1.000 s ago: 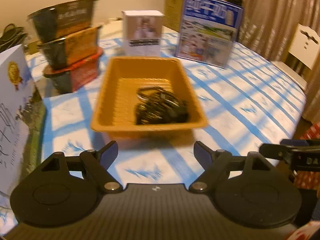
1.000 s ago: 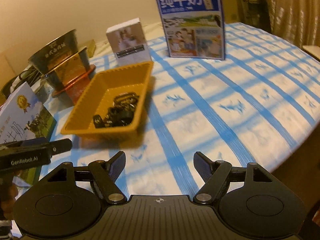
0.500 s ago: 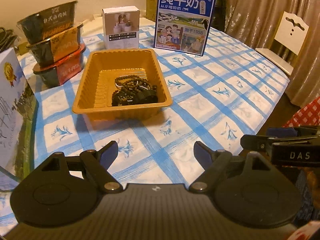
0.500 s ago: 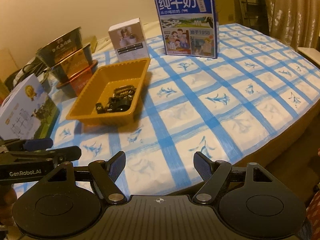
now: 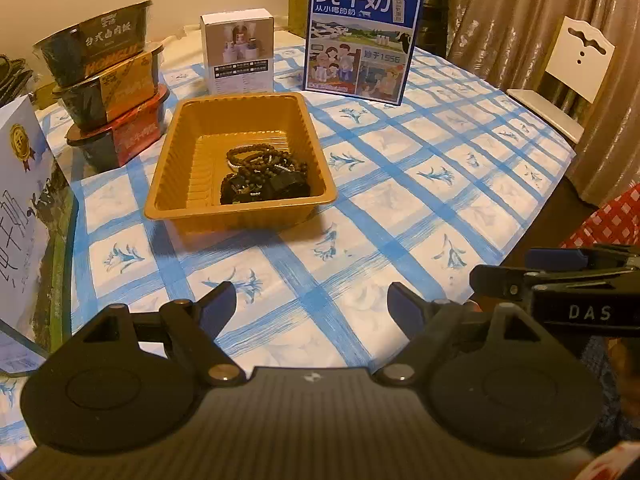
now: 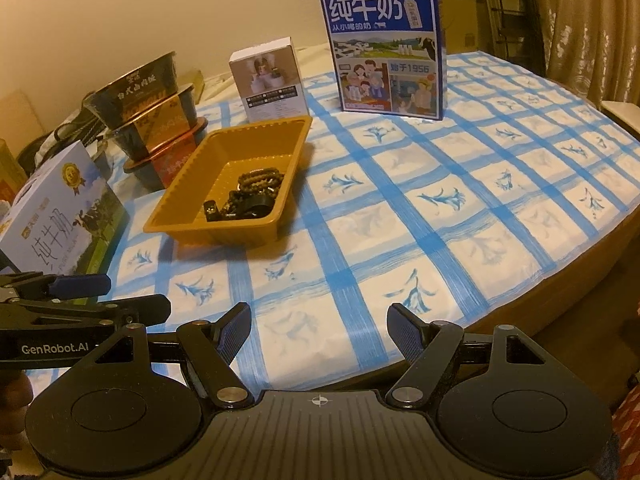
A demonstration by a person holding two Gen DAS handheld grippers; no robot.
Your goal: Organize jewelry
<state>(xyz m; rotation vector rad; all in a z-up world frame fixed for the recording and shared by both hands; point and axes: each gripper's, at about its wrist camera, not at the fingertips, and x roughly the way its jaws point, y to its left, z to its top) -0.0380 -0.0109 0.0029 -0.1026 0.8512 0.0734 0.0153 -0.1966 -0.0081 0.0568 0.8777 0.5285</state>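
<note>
An orange plastic tray (image 5: 182,168) (image 6: 256,136) stands on the blue-checked tablecloth. In it lies a heap of dark beaded bracelets (image 5: 264,178) (image 6: 250,194), toward its near right corner. My left gripper (image 5: 312,304) is open and empty, held above the near table edge, well short of the tray. My right gripper (image 6: 320,320) is open and empty, to the right of the left one and also back from the tray. Each gripper shows at the edge of the other's view.
Three stacked noodle bowls (image 5: 108,92) stand left of the tray. A small white box (image 5: 238,52) and a blue milk carton (image 5: 360,36) stand behind it. Another milk box (image 6: 60,216) is at the near left. A white chair (image 5: 568,76) is at the right.
Both grippers have drawn back and up from the tray, which looks smaller and farther now. Both stay open and empty. The jewelry has not moved.
</note>
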